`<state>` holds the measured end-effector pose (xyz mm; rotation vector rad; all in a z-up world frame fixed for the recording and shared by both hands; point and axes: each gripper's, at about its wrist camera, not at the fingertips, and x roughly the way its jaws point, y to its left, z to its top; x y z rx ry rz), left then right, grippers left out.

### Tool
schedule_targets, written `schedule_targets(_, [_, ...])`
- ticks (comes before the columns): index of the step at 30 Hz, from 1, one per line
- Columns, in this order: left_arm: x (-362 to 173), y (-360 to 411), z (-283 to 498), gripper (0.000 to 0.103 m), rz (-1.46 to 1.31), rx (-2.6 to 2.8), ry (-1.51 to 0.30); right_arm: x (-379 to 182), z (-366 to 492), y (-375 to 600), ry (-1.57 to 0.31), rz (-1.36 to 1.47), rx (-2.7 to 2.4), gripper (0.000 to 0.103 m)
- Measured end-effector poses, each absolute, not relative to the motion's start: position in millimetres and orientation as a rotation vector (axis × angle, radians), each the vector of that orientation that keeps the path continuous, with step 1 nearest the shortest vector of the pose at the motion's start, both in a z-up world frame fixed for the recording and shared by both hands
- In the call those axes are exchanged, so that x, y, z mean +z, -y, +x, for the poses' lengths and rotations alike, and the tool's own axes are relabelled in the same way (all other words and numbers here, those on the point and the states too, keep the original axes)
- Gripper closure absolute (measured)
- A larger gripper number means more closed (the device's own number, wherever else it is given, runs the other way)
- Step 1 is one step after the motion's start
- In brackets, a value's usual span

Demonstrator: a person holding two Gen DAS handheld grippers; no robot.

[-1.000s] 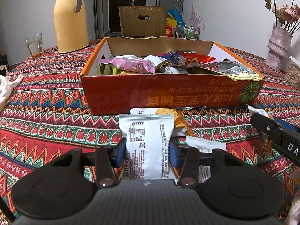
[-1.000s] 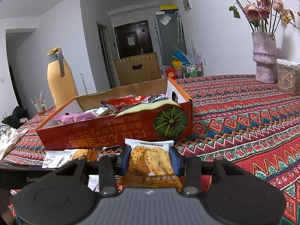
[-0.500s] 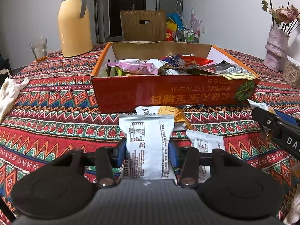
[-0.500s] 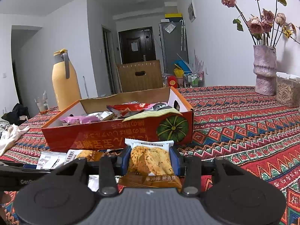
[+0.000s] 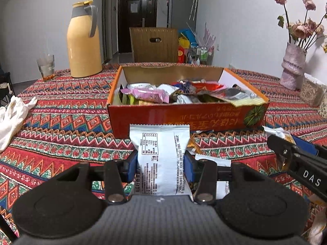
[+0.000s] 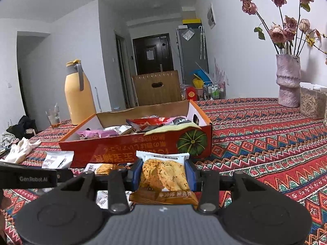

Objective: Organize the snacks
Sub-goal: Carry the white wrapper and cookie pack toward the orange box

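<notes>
Left gripper [image 5: 160,168] clamped on a white foil snack packet [image 5: 160,157], printed back facing up, held above the patterned red tablecloth [image 5: 61,122]. Right gripper [image 6: 162,175] pinches a cookie-picture packet with an orange band [image 6: 163,177]. Just beyond both sits the open orange cardboard box [image 5: 184,116], heaped with mixed wrappers, and 2 more packets [image 6: 58,159] lie before it.
</notes>
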<state>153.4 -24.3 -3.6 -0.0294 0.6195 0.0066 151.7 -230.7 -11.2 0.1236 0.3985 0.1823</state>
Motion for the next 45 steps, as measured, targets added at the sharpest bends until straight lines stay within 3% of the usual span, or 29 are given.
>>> schedule_targets(45, [56.6, 17.5, 232.2, 0.057, -0.054, 0.03, -0.449, 39.6, 240.1, 214.3, -0.273, 0.087, 0.181, 0.06])
